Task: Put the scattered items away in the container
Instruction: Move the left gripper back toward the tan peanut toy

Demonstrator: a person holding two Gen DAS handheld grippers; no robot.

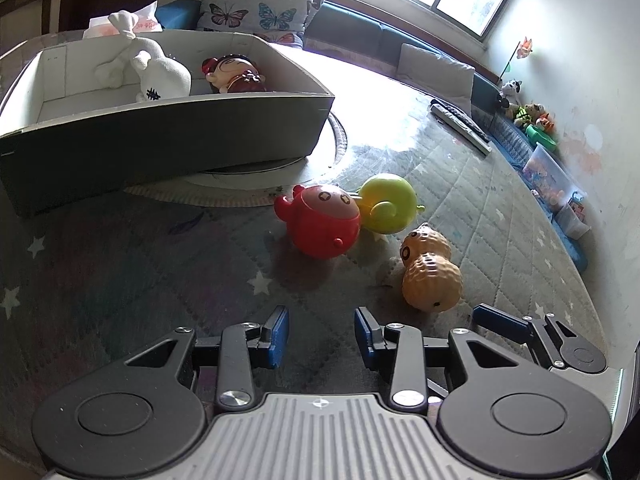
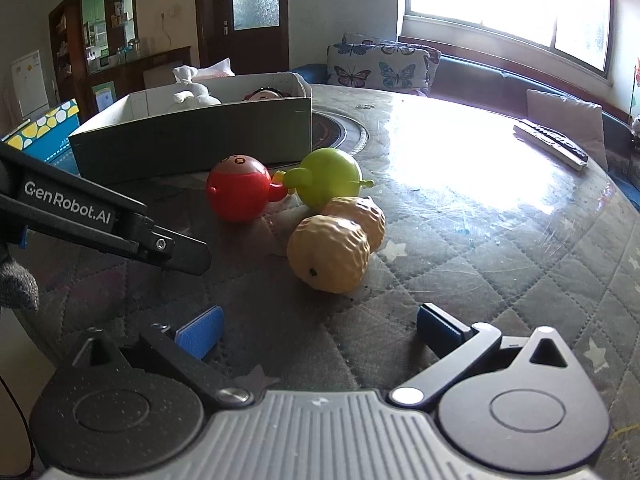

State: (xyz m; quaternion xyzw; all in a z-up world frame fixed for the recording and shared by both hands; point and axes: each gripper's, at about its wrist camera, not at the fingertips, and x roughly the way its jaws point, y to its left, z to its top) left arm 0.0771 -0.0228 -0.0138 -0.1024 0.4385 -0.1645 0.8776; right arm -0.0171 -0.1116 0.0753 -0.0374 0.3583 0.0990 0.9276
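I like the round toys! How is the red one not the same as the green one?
The red toy has a tan face patch with dark marks; the green toy is plain with a curled swirl. Red lies nearer the box; green sits farther right. Both are shiny, round, and still outside it.

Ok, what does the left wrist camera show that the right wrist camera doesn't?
Only the left wrist view looks down into the box: a white cloth doll and a red figurine lie inside. It also shows toys along the far wall.

Only the right wrist view shows a blue spotted box and a cabinet.

Both show the red toy, green toy, peanut toy, remote, and both grippers open: left gripper, right gripper.
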